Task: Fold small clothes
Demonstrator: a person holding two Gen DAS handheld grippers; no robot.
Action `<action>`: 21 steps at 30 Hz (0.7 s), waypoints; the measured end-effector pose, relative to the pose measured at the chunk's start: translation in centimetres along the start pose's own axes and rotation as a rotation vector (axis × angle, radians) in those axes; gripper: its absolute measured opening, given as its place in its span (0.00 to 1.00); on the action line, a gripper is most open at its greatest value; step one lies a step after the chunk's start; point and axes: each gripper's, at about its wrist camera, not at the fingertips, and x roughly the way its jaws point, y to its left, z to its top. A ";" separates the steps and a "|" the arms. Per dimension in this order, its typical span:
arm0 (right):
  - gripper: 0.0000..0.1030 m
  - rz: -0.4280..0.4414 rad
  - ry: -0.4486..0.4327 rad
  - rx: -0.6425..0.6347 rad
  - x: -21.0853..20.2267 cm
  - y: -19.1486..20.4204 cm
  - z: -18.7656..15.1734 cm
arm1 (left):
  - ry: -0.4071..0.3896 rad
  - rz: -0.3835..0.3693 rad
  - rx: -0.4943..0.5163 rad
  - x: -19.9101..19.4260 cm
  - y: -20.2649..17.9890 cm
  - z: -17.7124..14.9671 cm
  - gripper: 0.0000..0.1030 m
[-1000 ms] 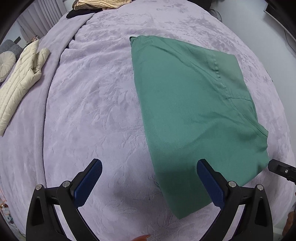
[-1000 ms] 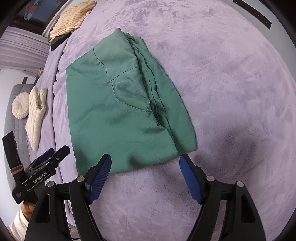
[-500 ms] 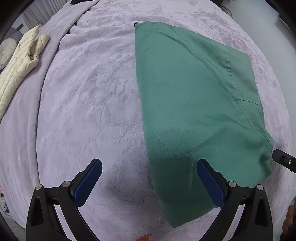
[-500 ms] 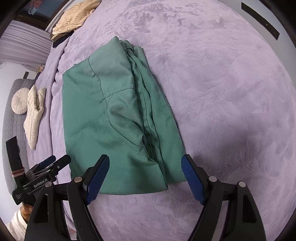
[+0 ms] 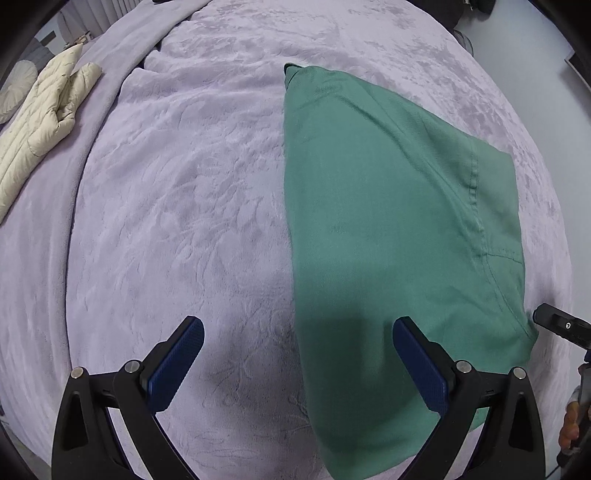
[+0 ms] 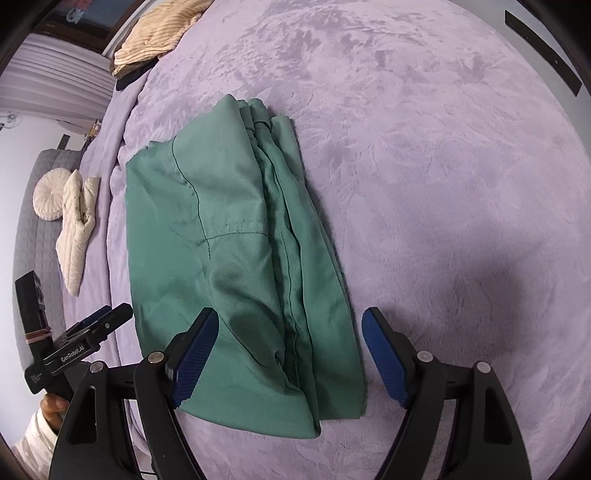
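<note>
A green garment [image 5: 388, 229] lies folded lengthwise on the lilac bedspread [image 5: 177, 206]. In the right wrist view the garment [image 6: 221, 236] shows seams and several stacked layers along its right side. My left gripper [image 5: 297, 328] is open and empty, hovering over the garment's near left edge. My right gripper [image 6: 290, 325] is open and empty, straddling the garment's near right end just above it. The left gripper also shows at the left of the right wrist view [image 6: 107, 317], and the right gripper's tip shows at the right edge of the left wrist view [image 5: 561, 325].
A cream quilted jacket [image 5: 40, 122] lies at the bed's far left, also seen in the right wrist view [image 6: 75, 229] beside a round cushion [image 6: 50, 199]. A beige ribbed garment [image 6: 162, 33] sits at the far end. Bare bedspread [image 6: 443, 184] lies to the right.
Both grippers have moved forward and lower over the garment's near end. The garment has not moved. Both stay open.
</note>
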 end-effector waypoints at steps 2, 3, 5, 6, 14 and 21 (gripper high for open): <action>0.80 0.003 0.013 -0.009 0.5 -0.1 0.5 | 0.003 -0.002 -0.006 0.5 0.0 0.5 0.99; 0.80 -0.001 0.019 -0.013 0.7 -0.1 0.8 | 0.004 -0.002 -0.008 0.6 -0.1 0.6 0.99; 0.80 -0.003 0.032 -0.020 1.2 -0.2 1.3 | 0.007 -0.004 -0.014 0.9 -0.2 0.9 0.99; 0.80 -0.001 0.035 -0.023 1.4 -0.2 1.5 | 0.007 -0.004 -0.017 1.0 -0.3 1.0 0.99; 0.80 0.011 0.062 -0.031 2.2 -0.9 2.6 | 0.023 0.003 -0.017 1.9 -0.6 1.4 0.99; 0.80 0.033 0.079 -0.042 2.8 -1.3 3.3 | 0.026 -0.078 -0.024 2.7 -0.6 2.6 0.99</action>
